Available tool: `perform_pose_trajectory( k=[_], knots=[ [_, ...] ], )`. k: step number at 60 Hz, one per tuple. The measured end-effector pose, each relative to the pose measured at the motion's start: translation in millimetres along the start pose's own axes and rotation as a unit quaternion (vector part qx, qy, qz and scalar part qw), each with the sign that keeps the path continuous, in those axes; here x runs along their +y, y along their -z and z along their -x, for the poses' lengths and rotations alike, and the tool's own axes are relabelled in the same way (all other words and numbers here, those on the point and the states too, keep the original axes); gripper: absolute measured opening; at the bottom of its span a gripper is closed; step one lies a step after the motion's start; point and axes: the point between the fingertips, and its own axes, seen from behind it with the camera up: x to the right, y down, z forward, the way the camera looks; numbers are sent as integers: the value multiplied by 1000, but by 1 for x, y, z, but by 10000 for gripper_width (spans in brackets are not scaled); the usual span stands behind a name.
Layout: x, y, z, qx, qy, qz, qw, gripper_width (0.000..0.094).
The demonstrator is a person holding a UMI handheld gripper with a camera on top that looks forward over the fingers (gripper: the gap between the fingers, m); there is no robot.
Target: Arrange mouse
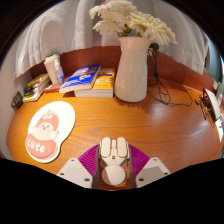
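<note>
- Wooden desk (150, 125): fills most of the view, warm orange-brown grain, with a raised wooden rim along its far side.
- White vase (131, 68): stands upright well beyond the fingers, about mid-desk; tall, ribbed; pale flowers (128, 20) spread from its mouth.
- Round mat (48, 131): lies flat on the desk, ahead and left of the fingers; cream with an orange edge and a cartoon figure printed on it.
- Books (88, 80): a small stack lying flat just left of the vase, blue cover on top.
- Dark cable (165, 92): trails across the desk to the right of the vase.
- Cup or can (54, 68): upright, left of the books; the print is too small to read.
- Gripper (113, 166): fingers part-closed, purple pads (88, 158) facing inward on either side.
- Mouse (113, 160): white, lengthwise between the two fingers, both pads pressed against its flanks; whether it rests on the desk or is lifted cannot be told.
</note>
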Motion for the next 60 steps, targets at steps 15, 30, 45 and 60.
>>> perform_pose_trajectory(
  k=[15,30,45,60],
  knots=[
    [-41,19,8,36,-27,-1,999,392],
    [-177,68,106,33,-25,-115,992,396],
    [-166,-5,198,18,-12,-72,997,398],
    [-77,-68,212,18,-9,20,1000,401]
  ],
)
